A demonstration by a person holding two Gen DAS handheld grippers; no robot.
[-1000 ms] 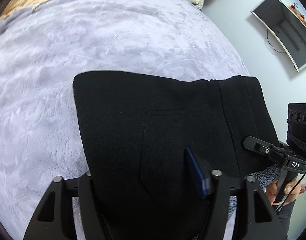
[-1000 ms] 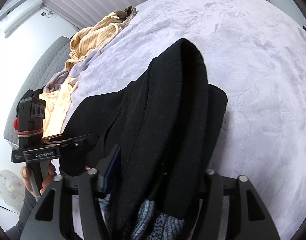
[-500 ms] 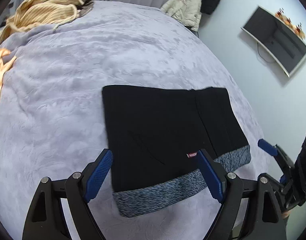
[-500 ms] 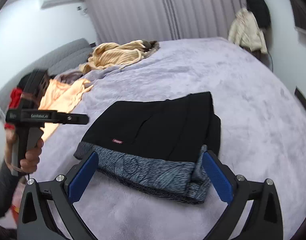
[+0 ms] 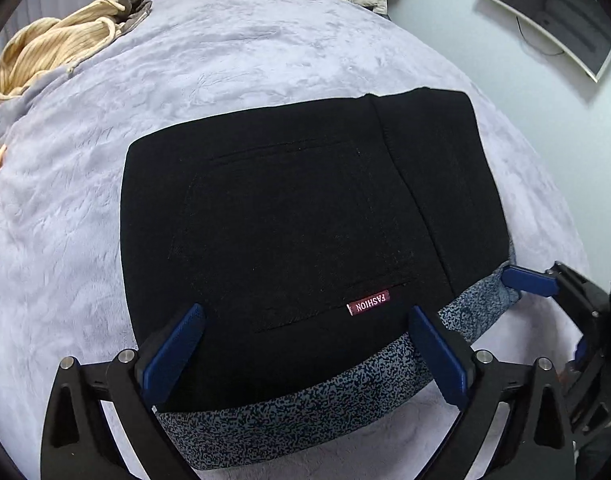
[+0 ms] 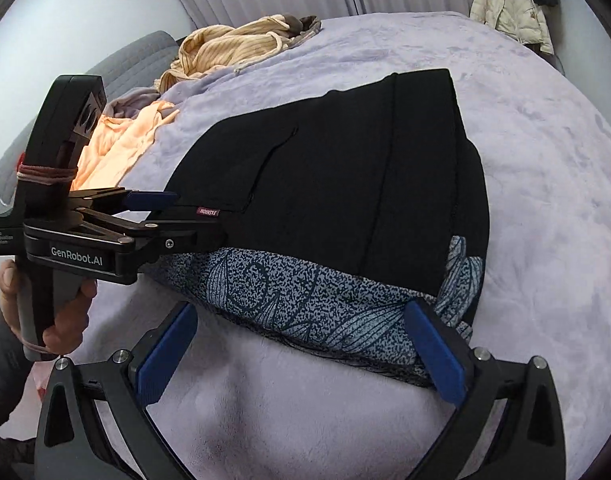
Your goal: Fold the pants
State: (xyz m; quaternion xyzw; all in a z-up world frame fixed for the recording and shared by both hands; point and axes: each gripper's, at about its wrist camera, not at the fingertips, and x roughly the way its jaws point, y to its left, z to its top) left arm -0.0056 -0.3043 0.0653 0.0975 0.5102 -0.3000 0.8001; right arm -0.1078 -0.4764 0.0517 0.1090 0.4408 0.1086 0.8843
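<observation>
The black pants (image 5: pixel 289 216) lie folded into a flat rectangle on the lilac bedspread (image 5: pixel 225 60), with a grey speckled lining band (image 5: pixel 305 404) along the near edge and a red "FASHION" label (image 5: pixel 368 302). My left gripper (image 5: pixel 305 344) is open and empty, its blue pads over the near edge of the pants. My right gripper (image 6: pixel 301 344) is open and empty, just short of the lining band (image 6: pixel 305 296) of the pants (image 6: pixel 345 168). The left gripper also shows in the right wrist view (image 6: pixel 153 216), at the pants' left corner.
A tan striped garment (image 5: pixel 45 48) lies at the far left of the bed, with a peach cloth (image 6: pixel 117 140) beside it. A cream jacket (image 6: pixel 509 4) hangs at the far right. A screen (image 5: pixel 553 12) is on the right wall.
A second ago both grippers were shut on the lifted pants. They let go half a second ago and pulled back; now both have moved closer again over the near edge, still open.
</observation>
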